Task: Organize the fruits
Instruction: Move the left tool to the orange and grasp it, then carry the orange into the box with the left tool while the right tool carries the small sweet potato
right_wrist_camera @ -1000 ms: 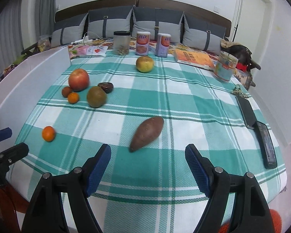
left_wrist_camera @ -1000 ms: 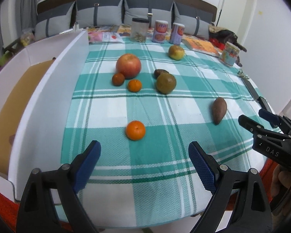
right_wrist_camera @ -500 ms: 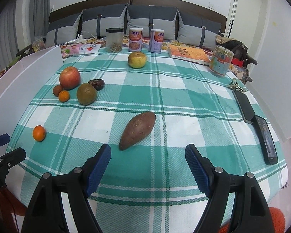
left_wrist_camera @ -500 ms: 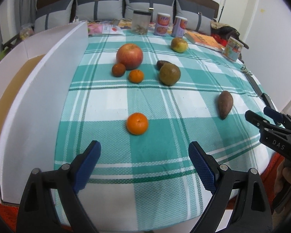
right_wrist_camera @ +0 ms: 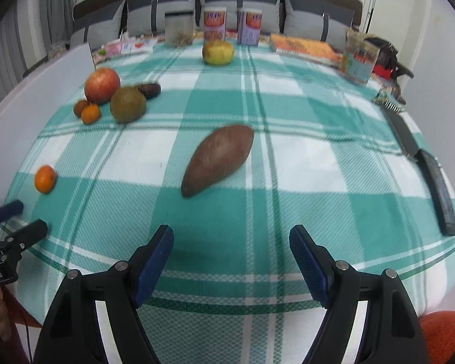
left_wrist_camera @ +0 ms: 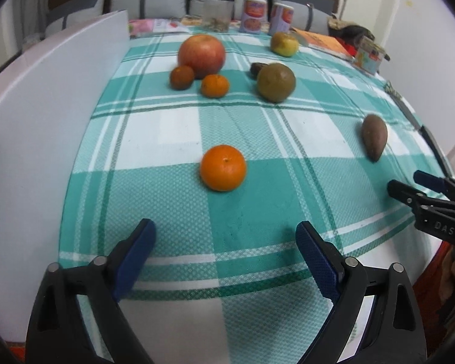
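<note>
On the green checked cloth (left_wrist_camera: pixel 257 182) lies an orange (left_wrist_camera: pixel 223 167), just ahead of my left gripper (left_wrist_camera: pixel 226 236), which is open and empty. A sweet potato (right_wrist_camera: pixel 217 159) lies ahead of my right gripper (right_wrist_camera: pixel 231 241), also open and empty. Farther back sit a red apple (left_wrist_camera: pixel 201 55), two small oranges (left_wrist_camera: pixel 214 85), a brownish-green round fruit (left_wrist_camera: pixel 276 82), a dark small fruit (right_wrist_camera: pixel 150 90) and a yellow-green apple (left_wrist_camera: pixel 284 43). The orange (right_wrist_camera: pixel 45 178) also shows at the left of the right wrist view, near the left gripper (right_wrist_camera: pixel 12 221).
A white box wall (left_wrist_camera: pixel 45 115) runs along the cloth's left side. Jars and cans (right_wrist_camera: pixel 214 24) and a book (right_wrist_camera: pixel 303 48) stand at the far edge. A remote and a phone (right_wrist_camera: pixel 436 179) lie along the right edge. Grey cushions line the back.
Both grippers have sunk toward the table and come closer to the fruit. The orange and the sweet potato look larger. Both stay open.
</note>
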`<action>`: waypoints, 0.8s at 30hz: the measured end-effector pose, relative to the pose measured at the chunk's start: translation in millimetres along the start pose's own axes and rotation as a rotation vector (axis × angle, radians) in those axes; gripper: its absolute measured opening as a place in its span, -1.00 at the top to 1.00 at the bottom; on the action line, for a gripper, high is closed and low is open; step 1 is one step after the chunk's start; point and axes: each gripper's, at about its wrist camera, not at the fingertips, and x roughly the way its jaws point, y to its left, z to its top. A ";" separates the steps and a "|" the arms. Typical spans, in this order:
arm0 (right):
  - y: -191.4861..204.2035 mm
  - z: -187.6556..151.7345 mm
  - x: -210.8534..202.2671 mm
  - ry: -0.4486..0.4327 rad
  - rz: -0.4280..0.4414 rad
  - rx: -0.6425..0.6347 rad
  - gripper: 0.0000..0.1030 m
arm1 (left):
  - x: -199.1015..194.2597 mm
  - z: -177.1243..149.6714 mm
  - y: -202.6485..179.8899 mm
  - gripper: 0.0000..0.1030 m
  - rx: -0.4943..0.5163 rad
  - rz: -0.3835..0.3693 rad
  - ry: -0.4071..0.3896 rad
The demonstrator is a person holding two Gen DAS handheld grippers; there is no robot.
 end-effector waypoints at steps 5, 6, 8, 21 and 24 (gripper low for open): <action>-5.0 -4.5 10.8 0.023 0.014 0.041 -0.77 | 2.6 -0.5 -4.8 -0.90 0.046 0.021 0.000; -8.4 -5.8 12.3 0.024 0.025 0.061 -0.81 | 2.3 2.8 -3.0 -0.89 0.033 0.007 0.005; -9.8 -7.1 12.5 0.019 0.028 0.063 -0.84 | 1.2 15.1 4.1 -0.83 -0.004 -0.050 -0.002; -51.8 17.1 12.8 0.036 0.194 0.299 -0.78 | 21.7 40.9 -0.2 0.44 0.058 -0.041 0.025; -53.5 46.1 26.3 0.072 0.276 0.335 -0.57 | 16.6 43.5 5.7 0.45 0.036 -0.043 0.025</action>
